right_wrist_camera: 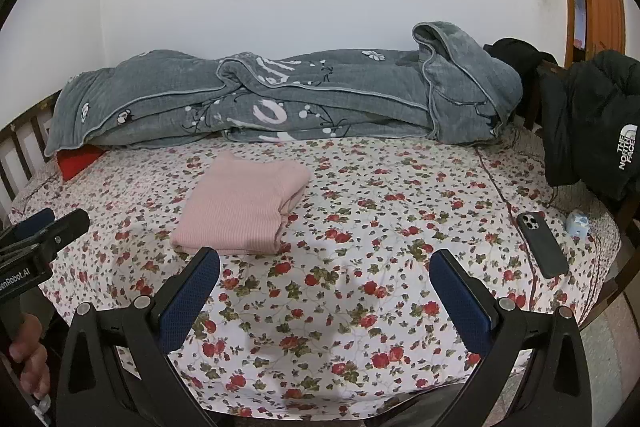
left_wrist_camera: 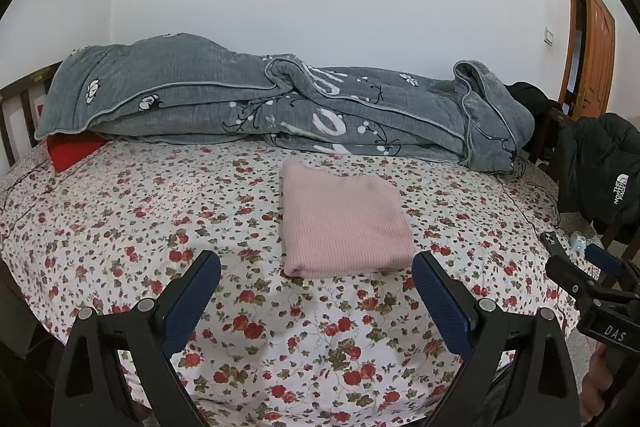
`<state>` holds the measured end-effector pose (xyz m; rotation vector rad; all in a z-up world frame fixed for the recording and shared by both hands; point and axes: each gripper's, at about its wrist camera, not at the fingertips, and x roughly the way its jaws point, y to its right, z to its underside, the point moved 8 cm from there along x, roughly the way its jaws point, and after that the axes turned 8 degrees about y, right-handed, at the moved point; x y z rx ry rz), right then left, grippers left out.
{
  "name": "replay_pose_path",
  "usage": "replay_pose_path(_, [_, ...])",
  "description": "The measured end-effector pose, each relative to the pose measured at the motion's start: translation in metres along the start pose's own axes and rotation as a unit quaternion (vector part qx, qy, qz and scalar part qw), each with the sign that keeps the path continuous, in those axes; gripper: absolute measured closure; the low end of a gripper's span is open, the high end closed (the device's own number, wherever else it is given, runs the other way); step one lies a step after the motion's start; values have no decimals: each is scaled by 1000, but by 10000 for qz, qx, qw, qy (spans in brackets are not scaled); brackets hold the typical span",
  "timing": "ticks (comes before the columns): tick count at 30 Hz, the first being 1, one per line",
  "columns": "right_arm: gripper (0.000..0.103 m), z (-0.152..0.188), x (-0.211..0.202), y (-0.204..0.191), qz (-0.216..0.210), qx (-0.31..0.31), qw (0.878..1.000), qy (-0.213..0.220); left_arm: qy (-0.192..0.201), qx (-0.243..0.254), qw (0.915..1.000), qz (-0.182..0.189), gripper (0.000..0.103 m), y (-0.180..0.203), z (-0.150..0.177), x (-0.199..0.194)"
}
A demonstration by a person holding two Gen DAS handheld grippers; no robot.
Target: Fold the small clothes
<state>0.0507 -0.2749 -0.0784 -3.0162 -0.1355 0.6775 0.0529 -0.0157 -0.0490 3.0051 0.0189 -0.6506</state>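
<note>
A pink ribbed garment (left_wrist_camera: 344,219) lies folded into a neat rectangle on the flowered bedsheet (left_wrist_camera: 140,211). My left gripper (left_wrist_camera: 316,263) hangs open just short of its near edge, blue pads wide apart and nothing between them. In the right wrist view the same pink garment (right_wrist_camera: 240,205) sits ahead and to the left. My right gripper (right_wrist_camera: 326,261) is open too, over bare sheet to the right of the garment. The left gripper's tip (right_wrist_camera: 60,227) shows at the left edge there, and the right one (left_wrist_camera: 592,267) appears at the right edge of the left wrist view.
A bunched grey quilt (left_wrist_camera: 280,103) runs along the wall at the back, with a red pillow (left_wrist_camera: 74,151) under its left end. A black phone (right_wrist_camera: 542,245) and a small blue box (right_wrist_camera: 578,223) lie near the bed's right edge. A black jacket (right_wrist_camera: 600,123) hangs over a chair at right.
</note>
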Motion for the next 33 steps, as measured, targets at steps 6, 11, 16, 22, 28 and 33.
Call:
replay_pose_path(6, [1, 1, 0, 0, 12, -11, 10000, 2, 2, -3, 10000, -9, 6, 0, 0, -1])
replay_pose_path(11, [1, 1, 0, -1, 2, -10, 10000, 5, 8, 5, 10000, -22, 6, 0, 0, -1])
replay_pose_path(16, [1, 0, -1, -2, 2, -2, 10000, 8, 29, -20, 10000, -30, 6, 1, 1, -1])
replay_pose_path(22, [1, 0, -1, -2, -12, 2, 10000, 13, 50, -8, 10000, -26, 6, 0, 0, -2])
replay_pose_path(28, [1, -2, -2, -4, -21, -4, 10000, 16, 62, -18, 10000, -38, 6, 0, -1, -3])
replay_pose_path(33, [1, -5, -4, -6, -28, -24, 10000, 29, 118, 12, 9999, -101, 5, 1, -5, -5])
